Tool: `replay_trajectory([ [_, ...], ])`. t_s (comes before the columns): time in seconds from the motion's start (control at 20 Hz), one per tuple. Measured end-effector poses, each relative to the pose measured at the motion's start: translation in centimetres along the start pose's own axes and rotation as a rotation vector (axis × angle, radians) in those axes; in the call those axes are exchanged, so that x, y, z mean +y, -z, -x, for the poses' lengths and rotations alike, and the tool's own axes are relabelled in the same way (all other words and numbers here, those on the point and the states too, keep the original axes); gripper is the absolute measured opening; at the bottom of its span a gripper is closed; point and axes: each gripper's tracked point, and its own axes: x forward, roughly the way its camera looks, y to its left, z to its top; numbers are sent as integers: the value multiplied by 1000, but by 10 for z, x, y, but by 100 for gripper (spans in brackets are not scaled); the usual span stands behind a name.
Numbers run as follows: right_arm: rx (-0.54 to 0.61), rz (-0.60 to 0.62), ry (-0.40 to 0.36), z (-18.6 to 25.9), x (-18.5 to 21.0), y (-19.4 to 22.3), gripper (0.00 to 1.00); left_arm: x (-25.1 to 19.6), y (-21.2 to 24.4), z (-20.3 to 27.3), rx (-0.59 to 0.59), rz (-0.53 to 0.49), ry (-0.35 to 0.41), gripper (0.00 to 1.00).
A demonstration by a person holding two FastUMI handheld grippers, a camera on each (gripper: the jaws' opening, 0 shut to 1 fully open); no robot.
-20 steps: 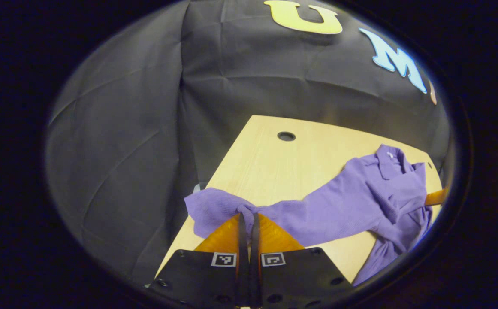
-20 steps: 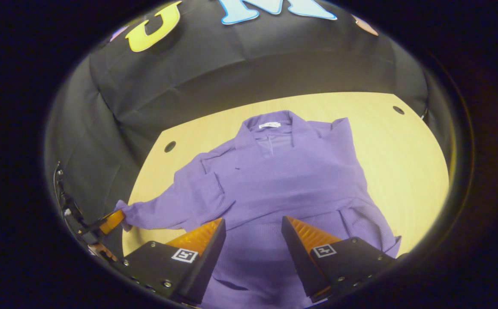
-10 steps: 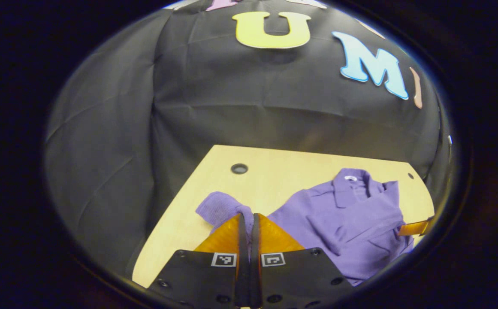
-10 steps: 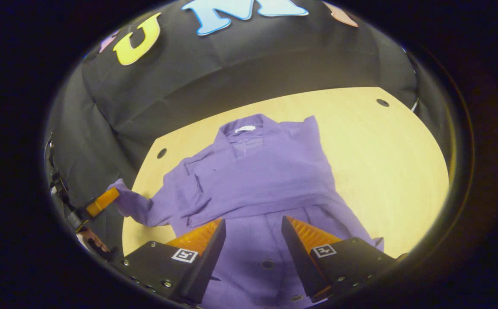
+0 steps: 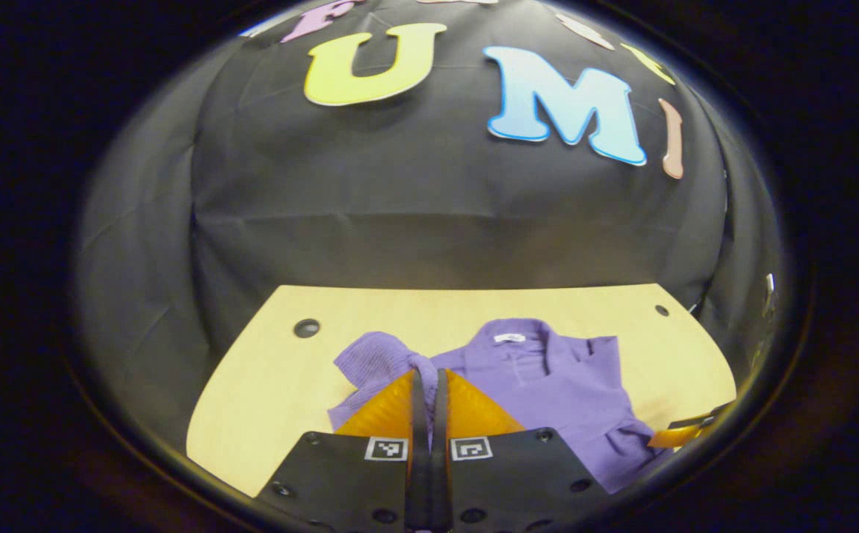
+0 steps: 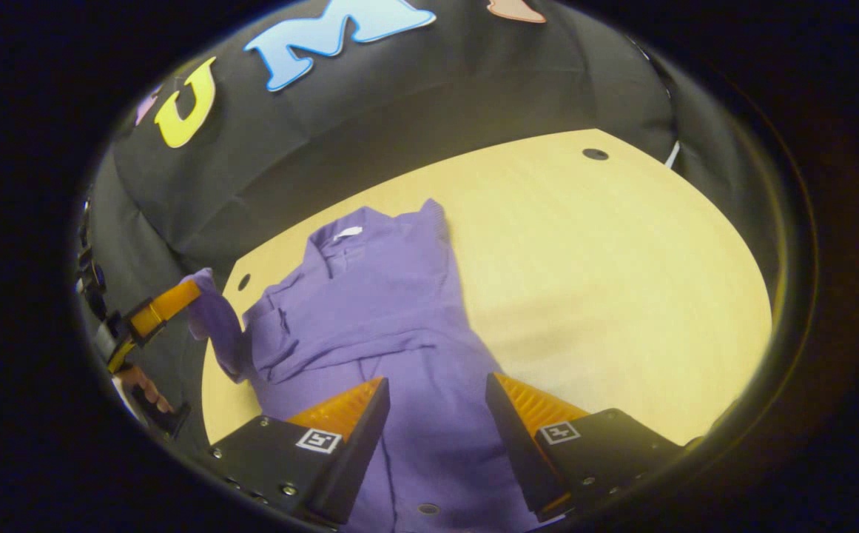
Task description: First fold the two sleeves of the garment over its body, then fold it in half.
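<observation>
A purple collared garment [image 6: 377, 311] lies on the light wooden table [image 6: 607, 252], collar toward the back wall. Its right sleeve lies folded across the body. In the left gripper view my left gripper [image 5: 427, 374] is shut on the cuff of the other sleeve [image 5: 377, 359], held up above the garment [image 5: 555, 385]. The right gripper view shows that gripper [image 6: 170, 300] at far left with the sleeve [image 6: 211, 322] hanging from it. My right gripper [image 6: 435, 385] stands open over the lower part of the garment, nothing between its fingers.
The table has small round holes near its back corners [image 5: 306, 327] [image 6: 595, 154]. The black cloth wall rises right behind the table. Bare wood lies to the right of the garment in the right gripper view. A hand [image 6: 140, 385] holds the left gripper.
My left gripper has lifted the sleeve cuff and carried it in toward the garment's body. The right gripper view has swung, so the garment now sits to its left.
</observation>
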Motion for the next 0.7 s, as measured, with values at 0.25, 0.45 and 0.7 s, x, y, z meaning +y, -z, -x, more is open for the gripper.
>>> replay_trajectory([
  [0.25,22,-23,-3,7,-37,-1,81,-95,-8,-28,4,-38,96,7],
  [0.45,64,0,-22,13,-50,12,82,-173,-4,-53,20,-91,177,7],
  [0.7,129,33,-57,28,-63,40,82,-237,21,-80,74,-136,239,7],
])
